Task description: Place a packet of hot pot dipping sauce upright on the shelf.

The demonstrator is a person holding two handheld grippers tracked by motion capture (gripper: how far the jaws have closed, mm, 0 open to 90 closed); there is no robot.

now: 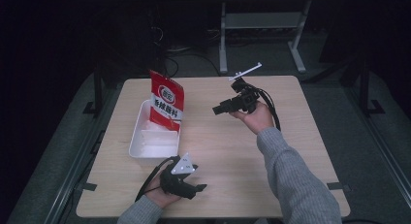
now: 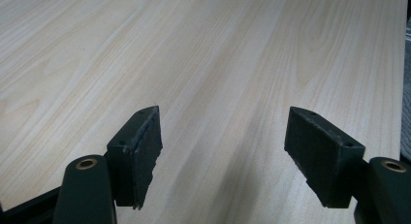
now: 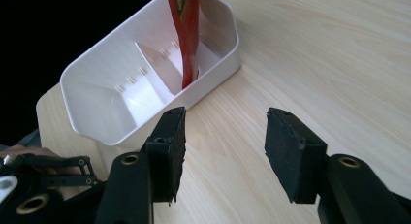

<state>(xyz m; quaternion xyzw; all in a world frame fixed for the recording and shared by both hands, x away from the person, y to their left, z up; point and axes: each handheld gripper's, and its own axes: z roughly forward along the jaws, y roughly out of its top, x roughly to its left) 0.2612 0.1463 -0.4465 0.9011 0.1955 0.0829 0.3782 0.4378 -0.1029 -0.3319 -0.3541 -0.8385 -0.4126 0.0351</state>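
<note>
Packet (image 1: 166, 102) stood light and crinkly in the bin (image 1: 138, 132); my right hand-held gripper (image 3: 223, 151), jaws apart at its three o'clock, should pinch its top edge.

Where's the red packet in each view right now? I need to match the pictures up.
High view: red packet stands upright in the far compartment of the white tray, left of centre.
Left gripper view: not in it; bare table ahead of the open jaws.
Right gripper view: top centre, red packet seen edge-on in the tray.
Shared landmark: the light wooden tabletop.
</note>
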